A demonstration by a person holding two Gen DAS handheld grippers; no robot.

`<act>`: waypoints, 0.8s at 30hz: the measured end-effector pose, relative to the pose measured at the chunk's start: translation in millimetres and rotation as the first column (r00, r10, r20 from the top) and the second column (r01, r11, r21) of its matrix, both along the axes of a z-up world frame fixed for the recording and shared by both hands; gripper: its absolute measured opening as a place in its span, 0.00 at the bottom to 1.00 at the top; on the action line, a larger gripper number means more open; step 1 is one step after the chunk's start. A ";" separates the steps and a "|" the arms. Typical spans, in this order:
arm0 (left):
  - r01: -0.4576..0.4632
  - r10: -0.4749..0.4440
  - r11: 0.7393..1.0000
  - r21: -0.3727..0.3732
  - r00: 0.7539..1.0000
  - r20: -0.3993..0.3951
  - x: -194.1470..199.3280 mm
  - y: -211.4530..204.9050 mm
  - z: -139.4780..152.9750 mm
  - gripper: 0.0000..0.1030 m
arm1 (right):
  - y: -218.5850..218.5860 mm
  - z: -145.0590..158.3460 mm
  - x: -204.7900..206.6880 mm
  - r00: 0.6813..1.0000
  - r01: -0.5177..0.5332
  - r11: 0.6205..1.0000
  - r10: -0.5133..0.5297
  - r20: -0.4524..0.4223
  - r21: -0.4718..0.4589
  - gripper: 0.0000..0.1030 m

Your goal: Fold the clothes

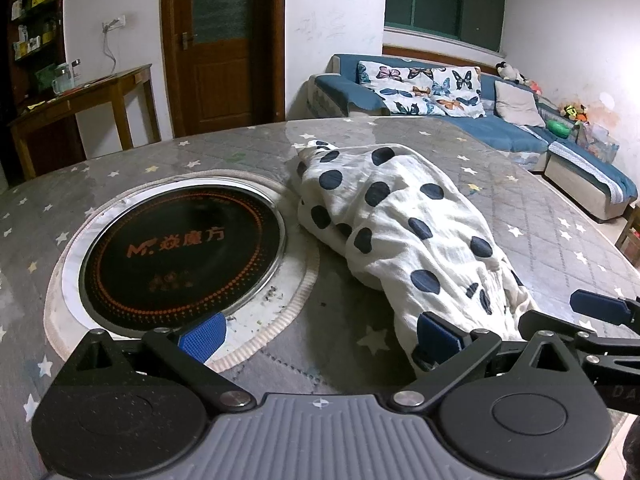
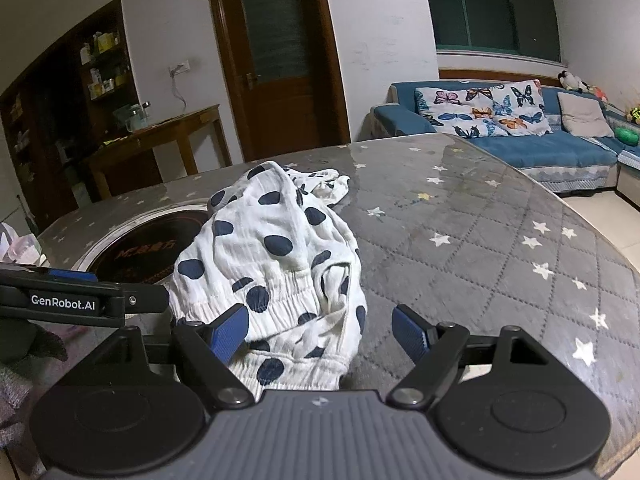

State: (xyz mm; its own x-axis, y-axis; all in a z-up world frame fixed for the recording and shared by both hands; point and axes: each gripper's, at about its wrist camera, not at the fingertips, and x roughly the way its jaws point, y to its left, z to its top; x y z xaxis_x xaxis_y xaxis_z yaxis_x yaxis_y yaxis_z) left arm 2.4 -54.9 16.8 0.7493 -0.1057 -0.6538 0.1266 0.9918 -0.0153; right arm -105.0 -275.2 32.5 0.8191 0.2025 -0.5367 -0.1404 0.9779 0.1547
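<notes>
One garment [image 2: 276, 264] lies crumpled on the bench [image 2: 500, 256] — white crinkled cloth with large dark navy dots, bunched into a long heap rather than spread flat. In the right wrist view its gathered, elastic-looking edge faces the camera, and the near end of the cloth sits between the fingers of the right gripper [image 2: 320, 332], whose blue-padded fingers stand wide apart; the left pad [image 2: 230, 330] looks to be touching or just over the fabric, while the right one is clear of it, over bare bench.

In the left wrist view the same garment [image 1: 400, 224] runs from the far middle of the bench toward the lower right. The left gripper [image 1: 318, 334] also has its fingers spread wide: its right pad [image 1: 438, 334] lies at the garment's near end, its left pad over the pale ring around a round black induction hob [image 1: 180, 248] set into the bench top. The hob lies just beside the garment's left edge, and from the right wrist view the cloth overlaps it in the frame.

Covering the bench is a grey quilted cloth with white stars under a glossy sheet. Beyond it stand a blue sofa [image 1: 460, 120] with a butterfly-print blanket, a dark wooden door [image 1: 224, 40] and a wooden side table [image 1: 88, 100].
</notes>
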 end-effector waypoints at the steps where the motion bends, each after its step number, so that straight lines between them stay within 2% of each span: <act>1: -0.001 0.001 1.000 0.001 1.000 0.000 1.4 0.6 0.1 1.00 | 0.2 0.3 1.9 1.000 -0.004 1.000 0.004 0.001 -0.002 0.78; 5: -0.012 0.012 1.000 0.005 1.000 0.003 7.8 3.9 2.1 1.00 | 0.9 1.3 9.6 1.000 -0.020 1.000 0.020 0.006 -0.009 0.78; 17: -0.037 0.037 0.999 -0.031 0.999 0.015 25.3 19.1 16.0 1.00 | 9.7 -4.0 43.3 0.993 -0.119 0.992 0.120 -0.016 0.038 0.58; 23: -0.033 0.034 0.997 -0.072 0.999 0.019 28.8 27.2 27.0 1.00 | 13.2 -4.0 47.4 0.987 -0.158 0.985 0.160 -0.019 0.065 0.32; 24: -0.032 0.033 0.997 -0.077 0.999 0.022 28.8 28.2 29.1 1.00 | 13.6 -2.4 46.3 0.986 -0.162 0.985 0.163 -0.013 0.066 0.23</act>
